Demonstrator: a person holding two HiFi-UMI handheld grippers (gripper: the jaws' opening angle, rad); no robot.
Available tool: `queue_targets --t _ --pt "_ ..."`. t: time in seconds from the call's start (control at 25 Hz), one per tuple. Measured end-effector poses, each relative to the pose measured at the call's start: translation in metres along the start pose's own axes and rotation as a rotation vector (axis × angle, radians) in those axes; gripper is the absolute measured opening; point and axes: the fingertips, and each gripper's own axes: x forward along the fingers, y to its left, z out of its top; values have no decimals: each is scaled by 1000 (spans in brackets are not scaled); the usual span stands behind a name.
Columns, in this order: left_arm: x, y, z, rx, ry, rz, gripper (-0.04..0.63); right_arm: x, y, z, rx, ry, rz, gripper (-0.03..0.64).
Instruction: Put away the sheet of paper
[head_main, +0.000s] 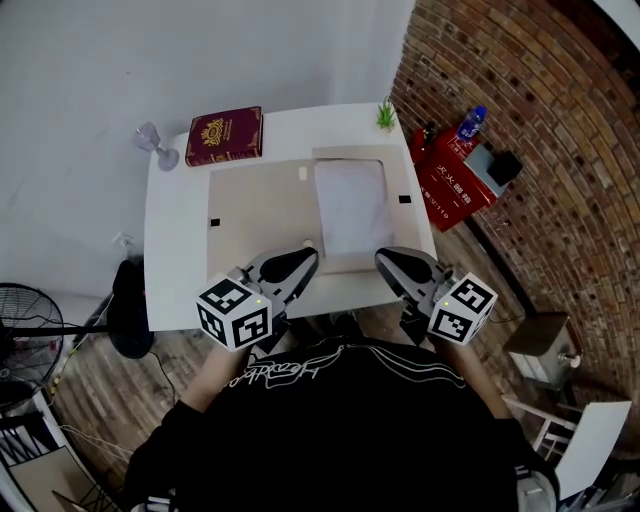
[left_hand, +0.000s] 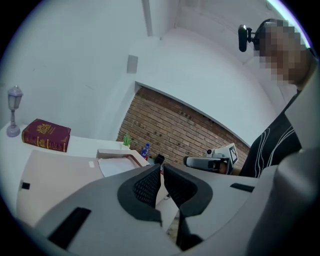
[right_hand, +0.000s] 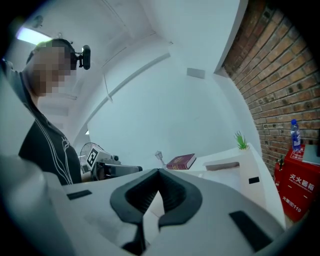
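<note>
The white rectangular sheet of paper (head_main: 350, 205) lies flat on the right-hand part of a large beige cardboard folder (head_main: 255, 215), inside a slightly raised beige border. No gripper touches it. The folder lies spread across the middle of a white rectangular table (head_main: 175, 250).

The left gripper (head_main: 308, 255) is at the near edge of the folder, just beside the sheet's near left corner. Its jaws are closed together, with nothing between them. The right gripper (head_main: 385, 258) is at the sheet's near right corner. Its jaws meet at the tips and are likewise empty. In the head view both grippers appear raised above the table surface rather than resting on it.

At the far left of the table a dark red hardback book (head_main: 224, 136) with a gold emblem lies flat, with a clear stemmed glass ornament (head_main: 155, 143) beside it. A small green potted plant (head_main: 386, 116) stands at the far right corner.

On the floor to the right, against a brick wall, is a red box (head_main: 455, 180) with white characters. A blue-capped bottle (head_main: 470, 124) stands on it.
</note>
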Motion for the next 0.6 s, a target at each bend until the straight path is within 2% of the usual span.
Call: queue_targets --t 0.36,0.6 --pt "6 -1 10 0 -10 -5 44 -2 -1 8 -28 -6 -10 2" --pt "10 10 9 -2 9 24 44 3 -8 13 -37 -13 -6 2"
